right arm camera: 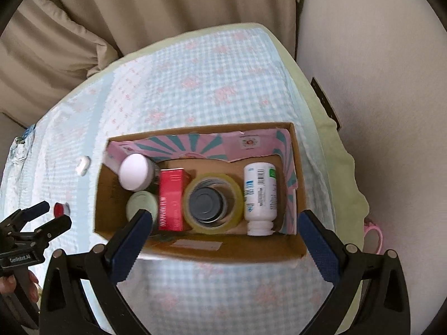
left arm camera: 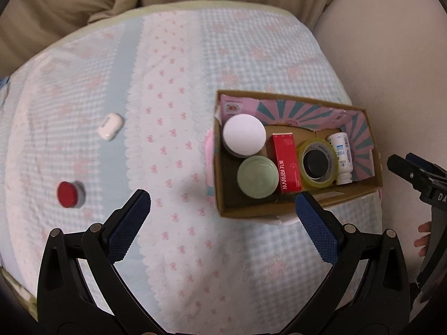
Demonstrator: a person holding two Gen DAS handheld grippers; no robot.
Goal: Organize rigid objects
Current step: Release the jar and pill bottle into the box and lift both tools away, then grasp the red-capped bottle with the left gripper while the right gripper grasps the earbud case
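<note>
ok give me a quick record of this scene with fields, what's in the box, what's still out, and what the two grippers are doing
surface: checked bedspread
container: cardboard box, open top
in box: white-lid jar, green-lid jar, red carton, tape roll around a dark lid, white bottle lying down
still out: white earbud case, red-capped jar, both left of the box
left gripper: open, empty, above the bedspread
right gripper: open, empty, over the box's near edge

Cardboard box (left arm camera: 223,195) of items; earbud case (left arm camera: 110,126), red-capped jar (left arm camera: 69,194) outside.
</note>
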